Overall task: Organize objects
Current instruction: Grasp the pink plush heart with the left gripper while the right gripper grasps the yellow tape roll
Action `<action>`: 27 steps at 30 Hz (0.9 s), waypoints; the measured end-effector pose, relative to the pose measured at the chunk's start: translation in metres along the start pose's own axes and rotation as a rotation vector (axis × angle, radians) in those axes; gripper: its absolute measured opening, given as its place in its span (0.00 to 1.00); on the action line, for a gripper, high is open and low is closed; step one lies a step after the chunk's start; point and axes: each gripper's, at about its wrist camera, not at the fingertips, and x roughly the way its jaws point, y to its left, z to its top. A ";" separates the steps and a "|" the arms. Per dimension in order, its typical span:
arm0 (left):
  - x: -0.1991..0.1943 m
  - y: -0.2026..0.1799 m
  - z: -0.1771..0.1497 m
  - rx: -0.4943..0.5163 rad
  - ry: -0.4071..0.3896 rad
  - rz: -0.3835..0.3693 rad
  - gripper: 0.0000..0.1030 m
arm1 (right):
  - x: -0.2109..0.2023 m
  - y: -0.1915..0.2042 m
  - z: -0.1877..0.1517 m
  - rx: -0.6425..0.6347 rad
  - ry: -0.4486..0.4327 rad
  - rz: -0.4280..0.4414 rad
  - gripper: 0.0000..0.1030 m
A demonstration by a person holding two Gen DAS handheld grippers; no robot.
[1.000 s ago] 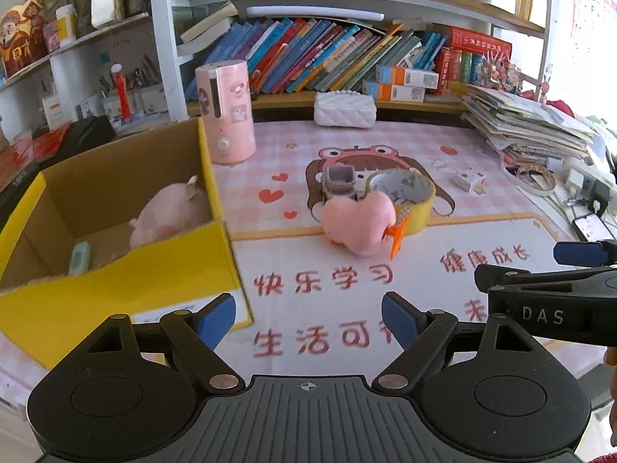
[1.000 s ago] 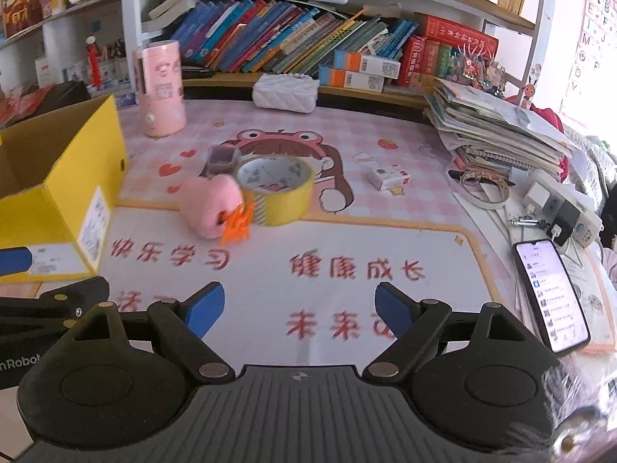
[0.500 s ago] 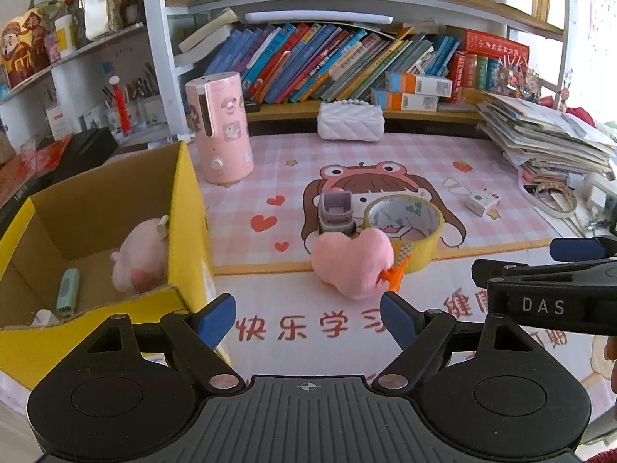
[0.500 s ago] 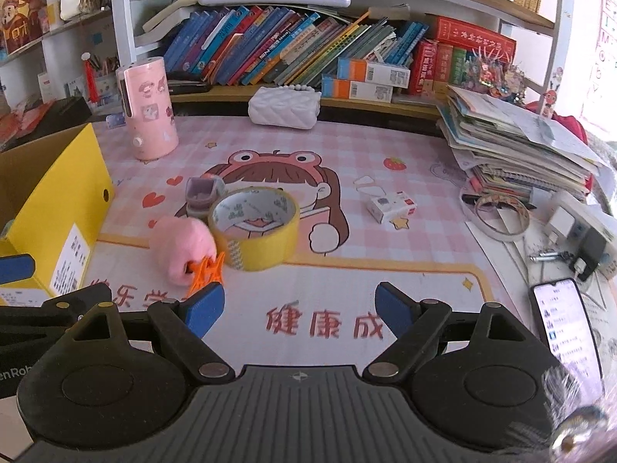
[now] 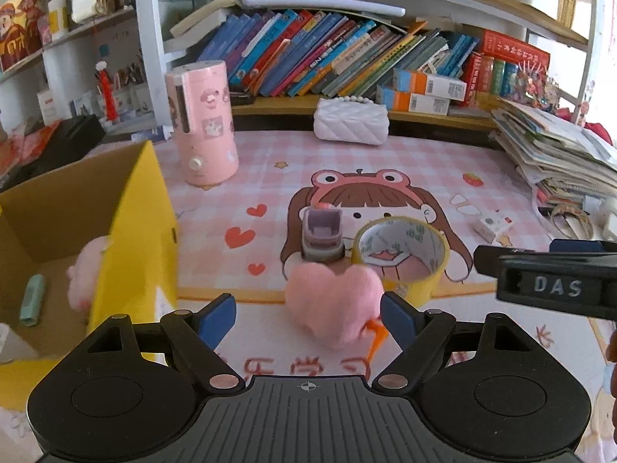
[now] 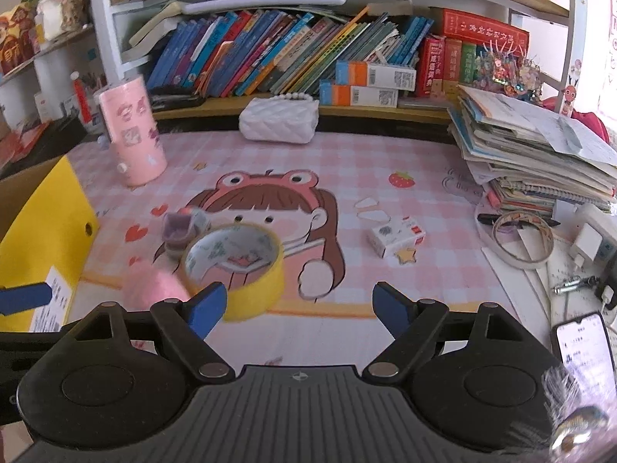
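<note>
A pink fluffy heart point(image 5: 333, 303) with an orange clip lies on the mat, right in front of my open left gripper point(image 5: 308, 314), between its blue fingertips but untouched. Behind it stand a small purple-grey stamp-like object point(image 5: 322, 237) and a yellow tape roll point(image 5: 401, 252). In the right wrist view the tape roll point(image 6: 235, 268) sits just ahead of the left finger of my open right gripper point(image 6: 299, 306), whose jaws hold nothing. The yellow cardboard box point(image 5: 131, 239) at left holds a pink plush point(image 5: 83, 279) and a mint-green item point(image 5: 32, 299).
A pink cylinder point(image 5: 202, 129) and a white quilted purse point(image 5: 351, 121) stand at the back under the bookshelf. A small white box point(image 6: 397, 237), a thin tape ring point(image 6: 520, 241), a paper stack point(image 6: 532, 154) and a phone point(image 6: 584, 345) crowd the right side.
Both grippers have moved forward over the mat: the heart, stamp and tape roll now sit much closer and lower in both views. The box has slid toward the left edge. Jaws stay wide.
</note>
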 end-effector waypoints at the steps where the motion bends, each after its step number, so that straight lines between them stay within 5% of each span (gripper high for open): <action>1: 0.005 -0.001 0.001 -0.001 0.007 -0.003 0.81 | 0.002 -0.002 0.002 0.007 -0.003 -0.002 0.80; 12: 0.064 0.003 0.003 -0.128 0.161 -0.079 0.80 | 0.016 -0.007 0.017 -0.017 -0.021 0.012 0.82; 14: 0.069 0.005 0.002 -0.151 0.177 -0.090 0.68 | 0.017 -0.006 0.017 -0.020 -0.018 0.029 0.82; 27: 0.033 0.020 -0.004 -0.115 0.129 -0.054 0.66 | 0.033 0.008 0.022 -0.012 -0.007 0.111 0.97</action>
